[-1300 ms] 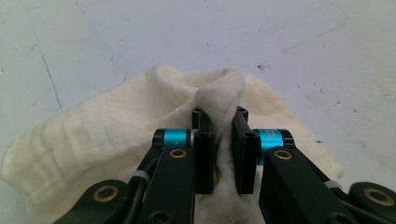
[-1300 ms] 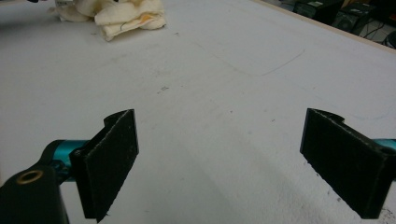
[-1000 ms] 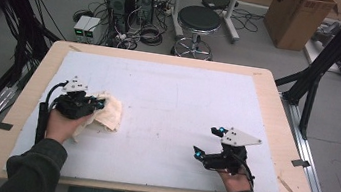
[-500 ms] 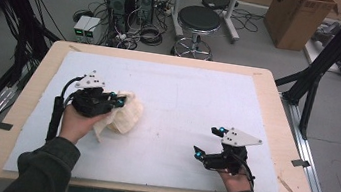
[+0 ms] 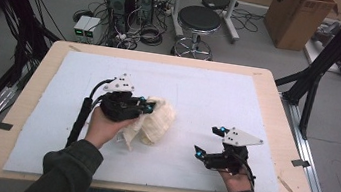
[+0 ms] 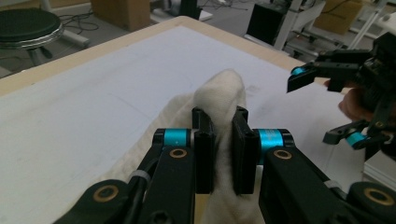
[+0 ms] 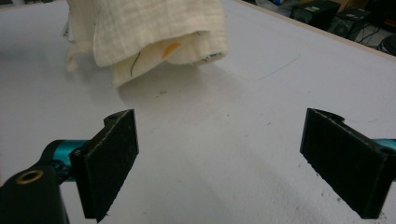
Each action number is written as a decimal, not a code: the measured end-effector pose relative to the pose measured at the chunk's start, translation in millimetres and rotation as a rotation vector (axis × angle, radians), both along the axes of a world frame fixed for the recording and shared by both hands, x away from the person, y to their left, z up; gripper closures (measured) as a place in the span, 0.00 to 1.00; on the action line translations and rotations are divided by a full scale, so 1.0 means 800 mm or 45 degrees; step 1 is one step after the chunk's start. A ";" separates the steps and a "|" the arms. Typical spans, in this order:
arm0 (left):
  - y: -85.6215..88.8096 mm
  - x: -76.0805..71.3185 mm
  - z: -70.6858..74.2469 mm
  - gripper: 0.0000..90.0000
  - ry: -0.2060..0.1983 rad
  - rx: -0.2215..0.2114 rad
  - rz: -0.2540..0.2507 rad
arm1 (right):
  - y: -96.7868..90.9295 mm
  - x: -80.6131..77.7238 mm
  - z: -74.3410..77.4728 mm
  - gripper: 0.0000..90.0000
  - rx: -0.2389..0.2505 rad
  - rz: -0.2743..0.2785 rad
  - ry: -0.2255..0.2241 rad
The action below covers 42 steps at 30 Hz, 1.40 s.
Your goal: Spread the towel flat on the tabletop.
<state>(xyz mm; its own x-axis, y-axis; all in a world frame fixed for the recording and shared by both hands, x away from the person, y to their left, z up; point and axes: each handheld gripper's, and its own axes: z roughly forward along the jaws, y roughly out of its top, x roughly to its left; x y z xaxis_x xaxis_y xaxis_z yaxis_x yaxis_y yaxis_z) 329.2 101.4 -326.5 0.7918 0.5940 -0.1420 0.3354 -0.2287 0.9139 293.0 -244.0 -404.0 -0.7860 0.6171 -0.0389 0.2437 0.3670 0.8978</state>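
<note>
Left tool: jaws narrow, pads clamped on a fold of the cream cloth; in the left gripper view the fold rose between the two black pads and stood up past their tips.
Left hand: wrapped around the tool body from the near side, dark green sleeve behind it; black cable looped off the tool's left side.
Cloth: bunched and crumpled, gathered at the tool; sat left of centre on the white mat; lower folds hung towards the mat, contact with it not clear from above. In the right gripper view it showed layered hems and a small yellow mark on an inner layer, with a shadow under it on the mat.
Right tool: jaws wide, nothing between them; bare mat seen between the pads in the right gripper view; held low at the near right of the worktop, well apart from the cloth.
Right hand: gripped the tool from the near edge.
Surroundings: black stool and a cardboard box on the floor beyond the worktop.
</note>
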 end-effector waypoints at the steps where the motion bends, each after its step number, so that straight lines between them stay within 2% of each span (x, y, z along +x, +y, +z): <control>1: -0.005 0.001 -0.001 0.91 0.007 -0.010 -0.016 | 0.000 0.001 0.000 0.12 -0.002 -0.004 -0.007; 4: -0.019 0.004 -0.006 0.91 0.025 -0.018 -0.044 | 0.000 0.000 0.000 0.12 -0.001 -0.002 0.002; 8: -0.032 0.017 -0.022 0.90 0.055 0.021 -0.054 | 0.000 0.001 -0.001 0.12 -0.006 0.001 0.003; 10: -0.037 0.022 -0.031 0.90 0.052 0.052 -0.057 | 0.000 0.003 -0.001 0.12 -0.008 0.006 -0.010; 13: -0.045 0.035 -0.050 0.89 0.078 0.121 -0.039 | 0.002 0.003 -0.002 0.12 -0.013 0.011 0.001; 18: -0.048 0.053 -0.084 0.89 0.151 0.130 0.008 | 0.002 0.004 -0.003 0.12 -0.020 0.015 -0.001; 19: -0.049 0.055 -0.090 0.88 0.151 0.158 0.013 | 0.002 0.005 -0.004 0.12 -0.024 0.018 -0.002; 21: -0.051 0.059 -0.100 0.88 0.182 0.184 0.011 | 0.003 0.005 -0.005 0.12 -0.028 0.023 0.009; 23: -0.054 0.061 -0.106 0.86 0.191 0.200 0.005 | 0.004 0.005 -0.006 0.12 -0.032 0.027 0.023; 25: -0.055 0.063 -0.107 0.83 0.193 0.189 0.000 | 0.005 0.006 -0.007 0.12 -0.037 0.036 0.023; 27: -0.053 0.064 -0.105 0.73 0.188 0.174 0.009 | 0.007 0.007 -0.008 0.12 -0.030 0.043 0.043; 29: -0.047 0.062 -0.098 0.67 0.183 0.150 0.001 | 0.009 0.009 -0.008 0.12 -0.027 0.053 0.058; 32: -0.035 0.057 -0.083 0.54 0.146 0.119 0.007 | 0.016 0.012 -0.007 0.12 -0.028 0.075 0.075; 33: -0.029 0.054 -0.078 0.53 0.134 0.092 0.003 | 0.020 0.012 -0.007 0.12 -0.034 0.079 0.083; 36: -0.009 0.045 -0.066 0.48 0.110 0.061 0.005 | 0.030 0.015 -0.004 0.15 -0.048 0.107 0.089; 42: 0.036 0.027 -0.064 0.44 0.088 0.052 0.024 | 0.052 0.023 0.000 0.23 -0.048 0.169 0.107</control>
